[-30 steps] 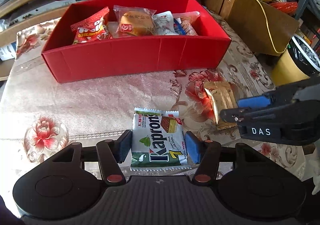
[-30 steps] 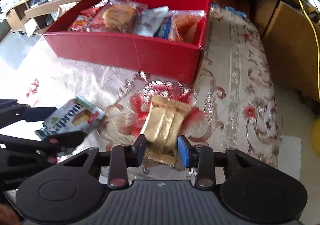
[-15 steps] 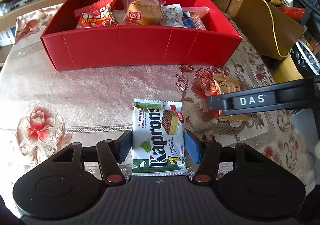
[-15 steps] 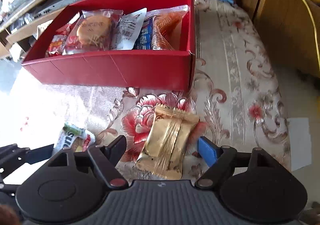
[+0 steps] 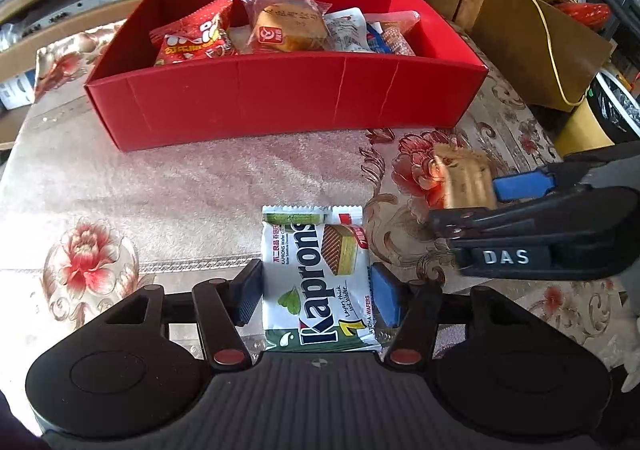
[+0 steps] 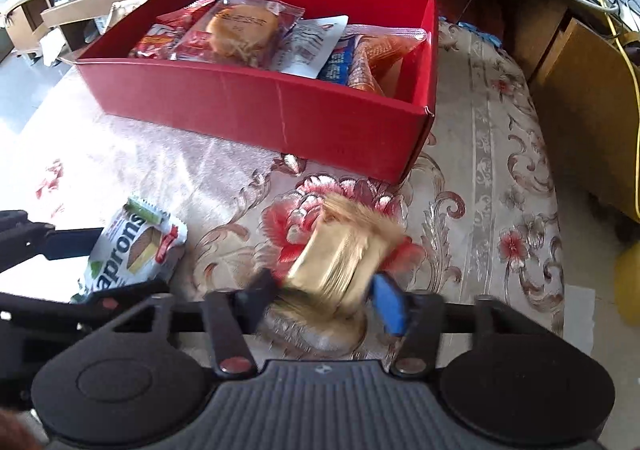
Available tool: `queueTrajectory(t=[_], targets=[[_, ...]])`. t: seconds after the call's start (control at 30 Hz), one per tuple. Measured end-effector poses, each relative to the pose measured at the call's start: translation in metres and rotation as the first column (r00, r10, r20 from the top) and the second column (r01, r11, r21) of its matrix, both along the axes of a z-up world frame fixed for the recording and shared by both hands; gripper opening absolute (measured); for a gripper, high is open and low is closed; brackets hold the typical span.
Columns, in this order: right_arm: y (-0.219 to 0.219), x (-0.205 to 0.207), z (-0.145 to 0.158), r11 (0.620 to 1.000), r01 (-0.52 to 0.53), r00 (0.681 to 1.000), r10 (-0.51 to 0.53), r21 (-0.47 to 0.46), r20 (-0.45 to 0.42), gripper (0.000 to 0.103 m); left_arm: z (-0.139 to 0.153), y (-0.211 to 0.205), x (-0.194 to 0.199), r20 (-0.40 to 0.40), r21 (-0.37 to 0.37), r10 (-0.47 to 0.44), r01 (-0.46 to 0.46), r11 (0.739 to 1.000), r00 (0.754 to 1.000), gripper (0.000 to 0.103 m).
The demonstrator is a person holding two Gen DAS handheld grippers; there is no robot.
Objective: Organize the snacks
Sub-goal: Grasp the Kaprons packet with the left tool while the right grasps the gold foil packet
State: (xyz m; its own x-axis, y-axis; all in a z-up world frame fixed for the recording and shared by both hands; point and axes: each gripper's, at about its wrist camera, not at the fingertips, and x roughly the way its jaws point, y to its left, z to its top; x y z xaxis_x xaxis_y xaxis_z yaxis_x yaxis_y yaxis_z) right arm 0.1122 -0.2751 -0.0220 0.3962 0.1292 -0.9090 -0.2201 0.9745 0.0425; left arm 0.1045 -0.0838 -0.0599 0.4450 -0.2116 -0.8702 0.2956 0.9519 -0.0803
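A: White "Kaprons" wafer pack (image 5: pixel 320 282) sits between the closing left gripper (image 5: pixel 314 296) pads.
B: Right gripper (image 6: pixel 324 300), marked "DAS", closing on the gold packet (image 6: pixel 340 254). Floral cloth (image 5: pixel 200 185); red box (image 5: pixel 280 97) beyond.

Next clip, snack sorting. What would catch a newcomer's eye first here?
The red box at the back of the flowered tablecloth, with wrapped snacks stacked along its far side. In front of it, the left tool straddles a white Kaprons wafer pack, its jaws closing. Beside it the right tool has a blurred gold packet between its jaws, which are also closing.
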Motion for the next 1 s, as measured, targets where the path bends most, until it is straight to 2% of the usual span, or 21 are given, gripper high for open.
queueTrajectory(t=[0.2, 0.43, 0.6, 0.73, 0.83, 0.9, 1.0], targets=[[-0.007, -0.01, 0.004, 0.999, 0.016, 1.0, -0.015, 0.043, -0.013, 0.044, 0.01, 0.005, -0.004, 0.006, -0.035, 0.004, -0.003, 0.999, 1.0, 0.064], [-0.017, -0.023, 0.028, 0.993, 0.037, 0.998, -0.042, 0.114, 0.042, 0.044, 0.028, 0.011, -0.008, 0.031, -0.102, 0.011, -0.007, 0.995, 0.999, 0.064], [-0.017, -0.028, 0.029, 0.993, 0.034, 0.999, -0.037, 0.115, 0.028, 0.043, 0.034, 0.013, -0.007, 0.034, -0.125, 0.013, -0.009, 0.992, 0.999, 0.064], [-0.011, -0.029, 0.013, 0.998, 0.012, 0.999, -0.01, 0.066, -0.039, 0.044, 0.029, 0.011, -0.006, 0.019, -0.118, 0.002, 0.001, 0.993, 1.0, 0.064], [-0.013, -0.023, 0.007, 0.997, 0.033, 0.997, -0.029, 0.067, -0.07, 0.052, 0.025, 0.012, -0.006, 0.008, -0.113, 0.0, 0.001, 0.994, 1.0, 0.064], [-0.018, -0.016, 0.009, 0.992, 0.075, 0.995, -0.069, 0.097, -0.066, 0.062, 0.023, 0.013, -0.006, 0.003, -0.111, 0.003, -0.002, 0.994, 1.0, 0.064], [-0.015, -0.008, 0.003, 0.993, 0.083, 0.994, -0.076, 0.082, -0.082, 0.062, 0.019, 0.015, -0.004, -0.006, -0.109, 0.009, -0.01, 0.994, 1.0, 0.064]])
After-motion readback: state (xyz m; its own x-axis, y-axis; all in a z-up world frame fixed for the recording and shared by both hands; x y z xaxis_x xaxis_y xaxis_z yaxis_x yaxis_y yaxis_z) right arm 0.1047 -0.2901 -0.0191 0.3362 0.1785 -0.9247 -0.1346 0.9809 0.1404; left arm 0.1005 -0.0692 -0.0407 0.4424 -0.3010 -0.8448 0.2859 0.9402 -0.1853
